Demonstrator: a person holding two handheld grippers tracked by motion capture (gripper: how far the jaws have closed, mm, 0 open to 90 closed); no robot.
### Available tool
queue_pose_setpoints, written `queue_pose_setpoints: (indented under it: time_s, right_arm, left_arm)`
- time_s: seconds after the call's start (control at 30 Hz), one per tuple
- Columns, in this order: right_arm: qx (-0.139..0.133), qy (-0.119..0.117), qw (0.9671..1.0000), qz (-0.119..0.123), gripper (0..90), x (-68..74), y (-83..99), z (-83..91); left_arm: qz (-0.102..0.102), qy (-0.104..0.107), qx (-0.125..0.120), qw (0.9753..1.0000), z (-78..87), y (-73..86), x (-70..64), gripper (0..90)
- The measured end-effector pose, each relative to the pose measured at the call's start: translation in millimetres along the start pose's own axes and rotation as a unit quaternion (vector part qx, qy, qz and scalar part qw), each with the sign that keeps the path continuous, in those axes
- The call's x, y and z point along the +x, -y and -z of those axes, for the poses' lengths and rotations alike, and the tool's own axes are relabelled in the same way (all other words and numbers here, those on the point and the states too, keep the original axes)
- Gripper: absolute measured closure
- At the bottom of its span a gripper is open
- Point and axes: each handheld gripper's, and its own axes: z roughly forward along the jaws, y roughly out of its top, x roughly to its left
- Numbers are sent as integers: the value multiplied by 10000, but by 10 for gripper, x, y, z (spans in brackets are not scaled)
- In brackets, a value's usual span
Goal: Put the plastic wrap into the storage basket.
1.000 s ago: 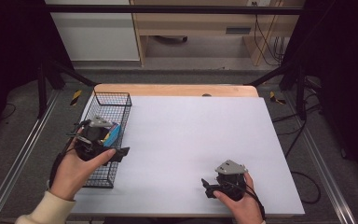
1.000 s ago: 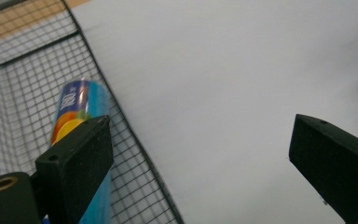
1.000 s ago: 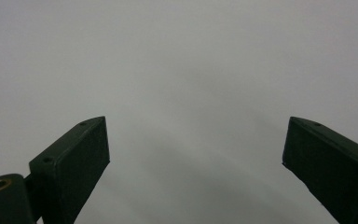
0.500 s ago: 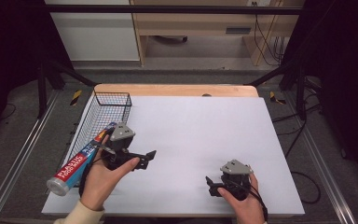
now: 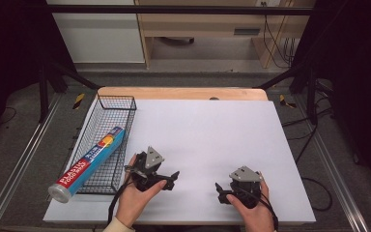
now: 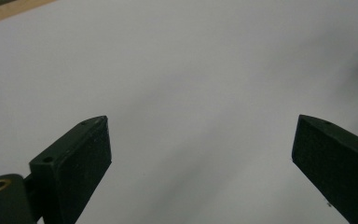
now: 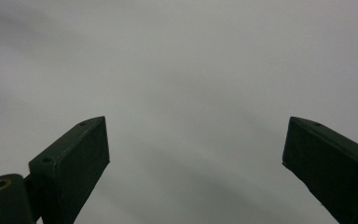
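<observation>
A blue and red roll of plastic food wrap [image 5: 88,164] lies slantwise in the black wire basket [image 5: 107,108] at the table's left, its grey near end sticking out over the basket's front edge. My left gripper [image 5: 173,180] rests low on the white table just right of the basket, open, with nothing between its jaws; in the left gripper view [image 6: 200,154] the jaws stand wide over bare white surface. My right gripper [image 5: 219,192] sits near the front edge at the right, also open and empty, as the right gripper view [image 7: 196,154] confirms.
The white table top [image 5: 207,130] has a wooden strip [image 5: 183,93] along its far edge. Metal rails [image 5: 9,179] run along both sides. A wooden desk and cables [image 5: 270,34] stand beyond the table on the grey floor.
The left gripper let go of the food wrap roll, which now lies in the basket, and moved right and down onto the table. The right gripper barely shifted.
</observation>
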Motion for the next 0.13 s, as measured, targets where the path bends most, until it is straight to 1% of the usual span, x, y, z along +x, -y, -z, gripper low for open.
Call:
queue_pose_setpoints:
  time_s: [0.03, 0.07, 0.1, 0.13]
  right_arm:
    - [34, -34, 10000, 59, 75, 16, -8, -9]
    - [34, -34, 10000, 59, 75, 16, -8, -9]
    - [18, -41, 9999, 120, 74, 29, -21, -10]
    - [-10, -59, 9998, 167, 74, 46, -38, -12]
  left_arm:
    - [-57, -4, -28, 10000, -25, 47, -5, 48]
    - [-155, -36, 2, 9999, -42, 79, -7, 48]
    - [-224, 2, 68, 9997, -49, 92, -6, 51]
    - [-246, -16, 50, 9997, -36, 104, -4, 48]
